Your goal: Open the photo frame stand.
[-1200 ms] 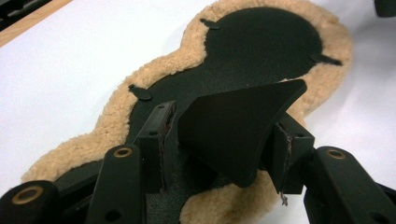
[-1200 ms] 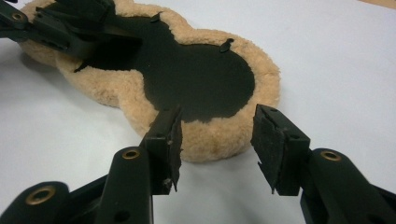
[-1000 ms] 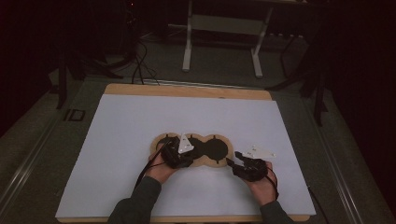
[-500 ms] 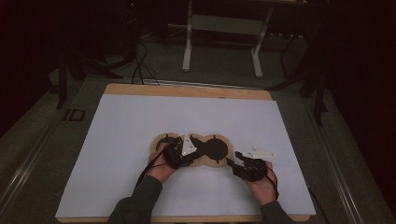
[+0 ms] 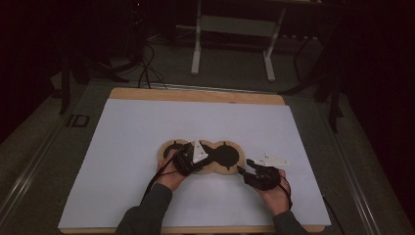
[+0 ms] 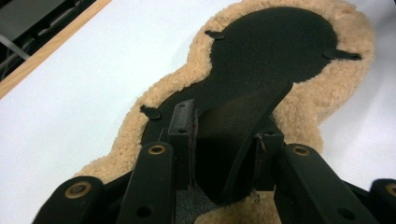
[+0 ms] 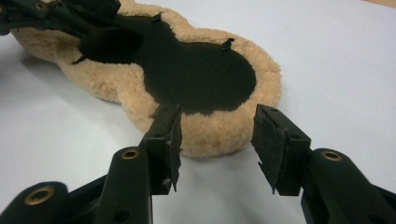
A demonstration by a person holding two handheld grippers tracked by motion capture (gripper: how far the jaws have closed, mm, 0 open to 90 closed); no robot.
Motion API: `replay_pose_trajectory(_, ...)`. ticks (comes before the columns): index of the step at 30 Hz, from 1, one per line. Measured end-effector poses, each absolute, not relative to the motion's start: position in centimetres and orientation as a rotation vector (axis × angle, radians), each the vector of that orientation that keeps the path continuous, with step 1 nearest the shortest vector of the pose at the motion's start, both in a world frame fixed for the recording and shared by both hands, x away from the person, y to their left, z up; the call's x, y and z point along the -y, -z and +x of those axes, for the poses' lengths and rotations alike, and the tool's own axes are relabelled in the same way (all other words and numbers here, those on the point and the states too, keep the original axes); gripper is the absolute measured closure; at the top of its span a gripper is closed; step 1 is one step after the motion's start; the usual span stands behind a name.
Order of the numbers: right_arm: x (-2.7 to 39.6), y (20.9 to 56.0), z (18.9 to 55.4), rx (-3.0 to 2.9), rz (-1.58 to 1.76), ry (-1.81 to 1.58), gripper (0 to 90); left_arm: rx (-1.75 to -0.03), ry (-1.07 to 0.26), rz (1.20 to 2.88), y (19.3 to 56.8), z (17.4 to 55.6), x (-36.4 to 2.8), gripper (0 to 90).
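Since a moment ago the left gripper's [image 5: 187, 159] jaws have been closing, pinching up a black fold of the sheepskin-edged pad [image 5: 201, 155] mid-table. Soft, light, floppy; best gripped at that dark inner layer. The right gripper [image 7: 215, 140] waits spread beside its fleecy rim.

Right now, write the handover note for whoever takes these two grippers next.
Left gripper: its fingers have just been closing on the lifted black flap at one end of the fleece-edged pad; the flap sits between them, bent up.
Right gripper: open, nothing held, at the pad's other end, fingers just short of the fleece rim.
The pad lies flat on the white table cover, black side up.
Done: one end gripped.
Left: probably a grip on the right end; then lift or fold.
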State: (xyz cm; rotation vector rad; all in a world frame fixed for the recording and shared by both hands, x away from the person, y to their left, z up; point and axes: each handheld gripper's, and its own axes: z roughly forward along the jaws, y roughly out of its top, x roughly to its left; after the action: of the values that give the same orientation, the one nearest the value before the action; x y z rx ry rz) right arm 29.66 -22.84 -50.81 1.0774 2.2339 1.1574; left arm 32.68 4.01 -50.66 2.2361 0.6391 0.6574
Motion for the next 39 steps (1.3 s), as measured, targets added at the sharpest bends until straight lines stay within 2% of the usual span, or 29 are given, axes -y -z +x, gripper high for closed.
replay_pose_trajectory(21,23.4,50.1,30.2,-2.205,1.177,-1.234,48.7,-0.691,-0.599,2.105,50.6,32.9,-5.4,70.0)
replay_pose_trajectory(39,22.5,47.7,33.2,-2.224,1.272,-1.264,34.4,-0.700,-0.561,1.987,50.5,32.5,-7.0,70.0)
